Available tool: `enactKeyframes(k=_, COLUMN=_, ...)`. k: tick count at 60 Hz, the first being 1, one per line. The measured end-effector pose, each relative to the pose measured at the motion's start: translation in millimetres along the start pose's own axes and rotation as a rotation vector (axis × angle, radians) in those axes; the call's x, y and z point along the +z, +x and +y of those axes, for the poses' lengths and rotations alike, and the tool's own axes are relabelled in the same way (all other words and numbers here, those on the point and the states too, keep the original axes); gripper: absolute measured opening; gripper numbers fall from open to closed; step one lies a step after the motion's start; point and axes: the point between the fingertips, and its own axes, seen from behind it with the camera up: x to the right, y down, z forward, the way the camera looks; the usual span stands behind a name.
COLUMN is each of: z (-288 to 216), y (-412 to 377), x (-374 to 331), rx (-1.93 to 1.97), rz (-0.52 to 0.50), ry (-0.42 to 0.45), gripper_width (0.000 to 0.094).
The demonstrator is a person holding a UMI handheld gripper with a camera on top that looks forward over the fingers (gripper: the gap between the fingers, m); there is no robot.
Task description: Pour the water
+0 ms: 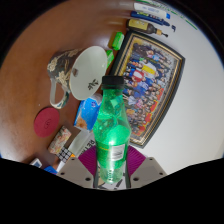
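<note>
A green plastic bottle (111,125) with a black cap and a white-green label stands upright between my fingers, tilted slightly away from me. My gripper (111,165) is shut on the bottle, with the magenta pads (88,160) pressing against its lower body on both sides. Beyond the bottle to the left lies a white kettle or jug (85,72) with a rounded lid, on the brown table (40,90).
A framed picture (150,80) lies flat to the right of the bottle. A pink round lid (46,121), a blue packet (88,113) and small packets (62,140) lie to the left. Green markers (117,42) and boxes (150,17) sit at the far side.
</note>
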Motion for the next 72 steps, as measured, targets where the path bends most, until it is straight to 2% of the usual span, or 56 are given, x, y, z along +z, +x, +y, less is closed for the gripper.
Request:
enactKeyframes(k=12, z=7.8, y=9.0, x=-5.4, rx=0.426, rz=-0.094, ry=0.033, gripper_width=0.0362)
enactKeyframes(k=25, z=7.4, y=42.1, x=-15.5, rx=1.001, rz=-0.154, ry=0.148, gripper_width=0.0362)
enactKeyframes(k=31, z=2.6, y=30.2, x=-15.9, rx=1.240, rz=-0.231, ry=0.197, gripper_width=0.0362)
enactKeyframes(k=45, z=-10.5, y=-5.7, x=-17.6, rx=1.619, rz=-0.321, ry=0.264, gripper_width=0.0363)
enactKeyframes(k=60, z=-32.2, y=-51.6, x=-6.4, rx=1.809, rz=-0.420, ry=0.241, gripper_width=0.0363)
enactKeyframes(k=68, z=-42.2, y=-79.6, x=-0.6, rx=1.848, rz=-0.456, ry=0.198, gripper_width=0.0370)
enactKeyframes(k=72, z=-39.5, y=-78.3, x=-0.6, rx=1.855, rz=-0.417, ry=0.207, gripper_width=0.0372)
